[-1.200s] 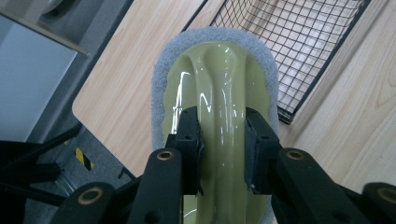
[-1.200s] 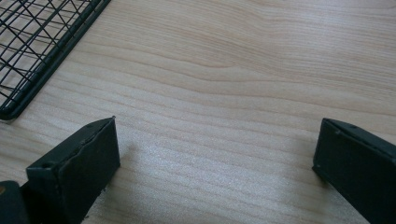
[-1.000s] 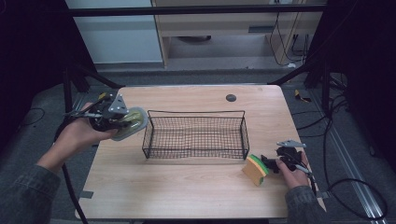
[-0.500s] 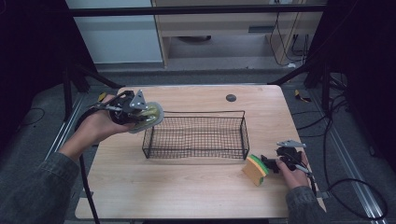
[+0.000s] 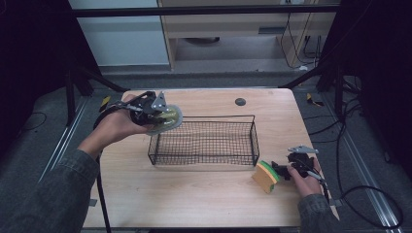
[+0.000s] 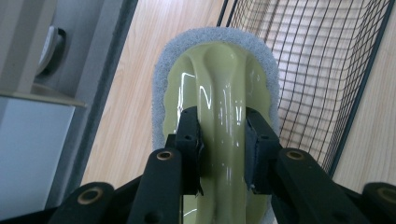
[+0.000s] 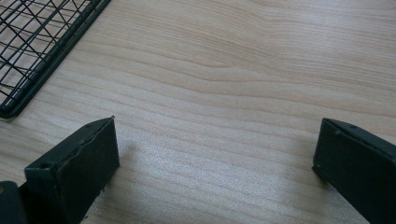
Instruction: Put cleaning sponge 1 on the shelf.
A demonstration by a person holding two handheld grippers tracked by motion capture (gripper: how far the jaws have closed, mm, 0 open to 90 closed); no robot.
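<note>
A pale green scrubber (image 5: 170,118) with a grey pad (image 6: 163,60) is held above the table at the far left corner of a black wire basket (image 5: 201,156). My left gripper (image 5: 156,114) is shut on its glossy handle (image 6: 222,107), one jaw on each side. A yellow and green sponge (image 5: 266,176) stands tilted on the table near the basket's front right corner, right in front of my right gripper (image 5: 283,171). In the right gripper view that gripper (image 7: 215,144) is open wide, with bare wood between the jaws and the basket's corner (image 7: 32,42) ahead to the left.
The wooden table (image 5: 204,204) has a small dark round disc (image 5: 240,101) near its far edge. Dark frame legs and cables surround the table. Bare wood lies in front of the basket and at the table's left side.
My left gripper has carried the scrubber to the right and a little forward, from the table's left side up to the basket's left corner. The right gripper and the sponge have stayed put.
</note>
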